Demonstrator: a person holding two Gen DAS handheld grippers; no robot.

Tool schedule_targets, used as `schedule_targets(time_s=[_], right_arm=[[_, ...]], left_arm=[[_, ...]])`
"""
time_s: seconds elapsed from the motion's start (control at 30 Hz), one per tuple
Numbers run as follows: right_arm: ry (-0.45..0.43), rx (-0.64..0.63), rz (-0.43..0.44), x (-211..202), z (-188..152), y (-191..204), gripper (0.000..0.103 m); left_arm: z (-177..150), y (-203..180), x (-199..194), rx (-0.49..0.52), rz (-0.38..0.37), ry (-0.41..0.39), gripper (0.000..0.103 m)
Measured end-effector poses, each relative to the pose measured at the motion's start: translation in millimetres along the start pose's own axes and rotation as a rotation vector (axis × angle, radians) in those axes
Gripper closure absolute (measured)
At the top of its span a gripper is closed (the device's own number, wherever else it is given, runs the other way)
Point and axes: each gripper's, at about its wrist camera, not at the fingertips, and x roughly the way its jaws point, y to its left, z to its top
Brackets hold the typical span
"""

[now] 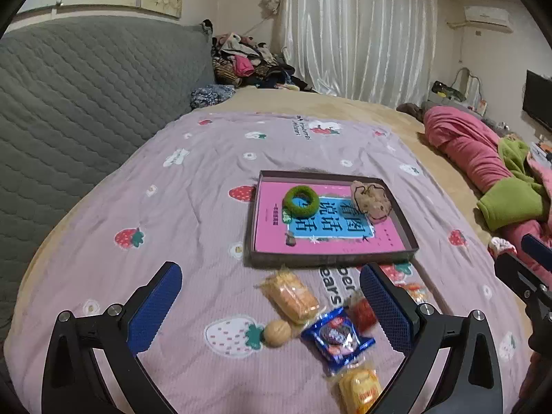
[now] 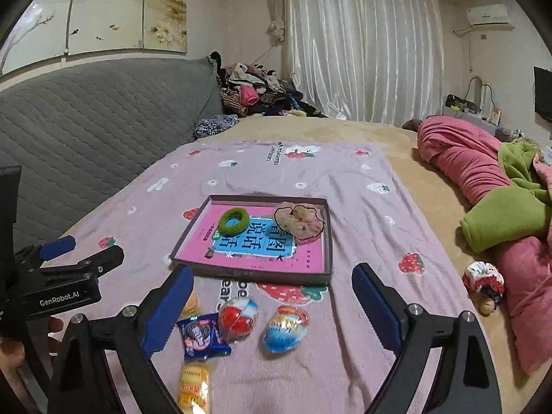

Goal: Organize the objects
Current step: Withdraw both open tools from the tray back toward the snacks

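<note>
On the pink strawberry blanket (image 1: 193, 186), the shallow tray (image 1: 403, 220) already holds a green hair ring (image 1: 301, 200) and beige scrunchie (image 1: 371, 201), likely sorted, while snack packets (image 1: 337, 338) and foil eggs (image 2: 285, 323) lie nearer, under the spread, empty left gripper (image 1: 272, 307) and right gripper (image 2: 272, 303).

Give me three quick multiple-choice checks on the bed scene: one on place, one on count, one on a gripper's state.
1. Where is the green hair tie?
A. in the tray
B. on the blanket
C. in a gripper

2. How many egg-shaped toys lie in front of the tray?
A. one
B. two
C. four

3. The right gripper is:
A. shut on a snack
B. open, empty
C. shut, empty

Answers:
1 A, it rests on the pink book in the tray.
2 B, red egg and blue egg.
3 B, fingers wide apart, nothing between them.
</note>
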Motion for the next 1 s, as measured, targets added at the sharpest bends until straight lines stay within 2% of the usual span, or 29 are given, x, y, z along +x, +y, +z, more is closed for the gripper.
schedule_targets(time_s=[0.23, 0.53, 1.0], right_arm=[[0.01, -0.008, -0.018, -19.6, -12.6, 1.9, 0.01], [0.003, -0.028, -0.017, -39.4, -24.7, 7.9, 0.01], [0.042, -0.033, -0.014, -31.3, -39.6, -1.2, 0.01]], left_arm=[[-14.3, -2.4, -23.5, 0.003, -0.008, -0.01, 0.0], [-34.2, -11.4, -39.9, 0.031, -0.012, 0.019, 0.0], [-73.2, -46.8, -39.7, 0.11, -0.003, 0.077, 0.0]])
